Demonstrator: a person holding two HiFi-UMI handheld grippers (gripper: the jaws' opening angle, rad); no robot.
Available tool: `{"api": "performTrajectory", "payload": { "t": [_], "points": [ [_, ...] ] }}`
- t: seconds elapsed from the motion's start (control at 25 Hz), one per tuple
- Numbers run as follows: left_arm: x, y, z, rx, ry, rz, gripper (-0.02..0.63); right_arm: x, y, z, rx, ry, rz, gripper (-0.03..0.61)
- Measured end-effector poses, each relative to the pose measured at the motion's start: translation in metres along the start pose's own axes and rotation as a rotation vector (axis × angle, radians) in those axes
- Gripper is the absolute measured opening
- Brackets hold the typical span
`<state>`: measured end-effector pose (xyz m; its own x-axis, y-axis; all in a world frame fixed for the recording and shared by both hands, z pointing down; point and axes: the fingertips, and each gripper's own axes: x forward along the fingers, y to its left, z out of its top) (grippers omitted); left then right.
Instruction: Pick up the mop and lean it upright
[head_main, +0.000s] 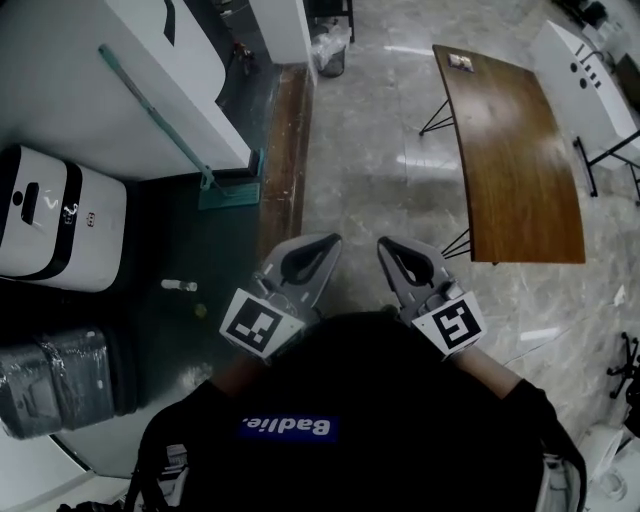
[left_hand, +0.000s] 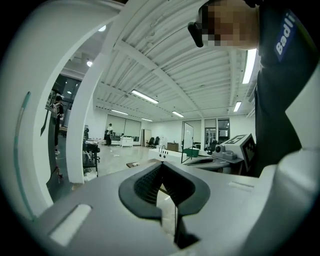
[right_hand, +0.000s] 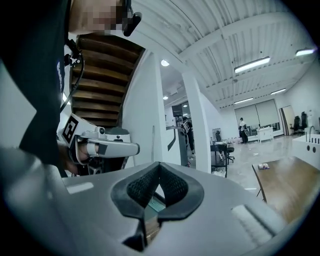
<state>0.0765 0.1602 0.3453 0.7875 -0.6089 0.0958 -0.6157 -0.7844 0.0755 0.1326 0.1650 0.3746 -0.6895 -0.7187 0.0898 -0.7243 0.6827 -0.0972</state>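
Note:
The mop stands propped against the white wall at the upper left of the head view. Its teal handle slants down to the flat teal head on the dark floor. Both grippers are held close to the person's chest, well away from the mop, and point level. My left gripper is shut with nothing between its jaws. My right gripper is shut and empty too. Each gripper view shows the other gripper off to the side.
A white appliance and a wrapped grey bundle sit at the left. A small bottle lies on the dark floor. A long wooden table stands at the right, a bin at the far middle.

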Motion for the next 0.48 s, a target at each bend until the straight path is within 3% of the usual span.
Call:
{"api": "performTrajectory", "payload": {
  "t": [0.24,0.48],
  "points": [
    [0.027,-0.042,-0.019,0.016,0.032,-0.114,0.020,-0.014,-0.014,-0.003,0.015,-0.006,-0.036,0.002],
    [0.038,-0.050,-0.017,0.025,0.021,-0.141,0.020,-0.019,-0.012,0.001,-0.016,-0.006,-0.013,0.002]
  ]
}}
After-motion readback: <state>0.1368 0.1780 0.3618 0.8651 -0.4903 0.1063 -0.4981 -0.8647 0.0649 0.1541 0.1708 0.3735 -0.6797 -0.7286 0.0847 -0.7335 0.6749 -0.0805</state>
